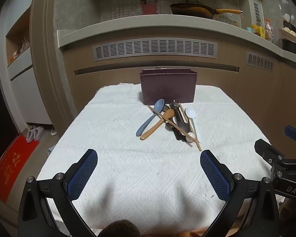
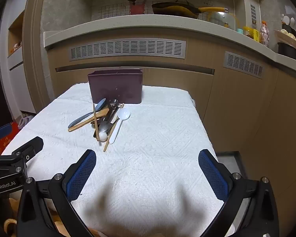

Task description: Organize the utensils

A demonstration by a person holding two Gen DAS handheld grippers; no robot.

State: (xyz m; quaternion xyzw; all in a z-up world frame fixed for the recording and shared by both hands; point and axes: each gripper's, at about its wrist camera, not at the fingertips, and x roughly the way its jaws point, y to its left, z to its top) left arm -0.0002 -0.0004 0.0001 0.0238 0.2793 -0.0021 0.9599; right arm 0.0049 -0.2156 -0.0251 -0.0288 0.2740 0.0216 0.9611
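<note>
A heap of utensils lies on a white towel [image 1: 128, 167] in front of a dark purple holder box [image 1: 167, 86] [image 2: 116, 86]. In the heap are a blue spoon [image 1: 150, 120] [image 2: 88, 114], a wooden spoon [image 1: 157, 125] [image 2: 88, 121], a white spoon [image 1: 190, 112] [image 2: 120, 120], chopsticks [image 1: 175, 126] [image 2: 110, 136] and dark metal pieces [image 1: 179, 126]. My left gripper [image 1: 149, 156] hangs open near the towel's front, well short of the heap. My right gripper [image 2: 147, 156] is open too, to the right of the heap, nothing between its fingers.
A kitchen counter [image 1: 148, 22] with a vent grille runs behind the table, carrying a pan [image 1: 193, 9] and bottles [image 2: 264, 32]. Cabinets stand at the left, with slippers [image 1: 34, 133] and a red mat [image 1: 11, 164] on the floor. The towel's right edge [image 2: 203, 130] drops off.
</note>
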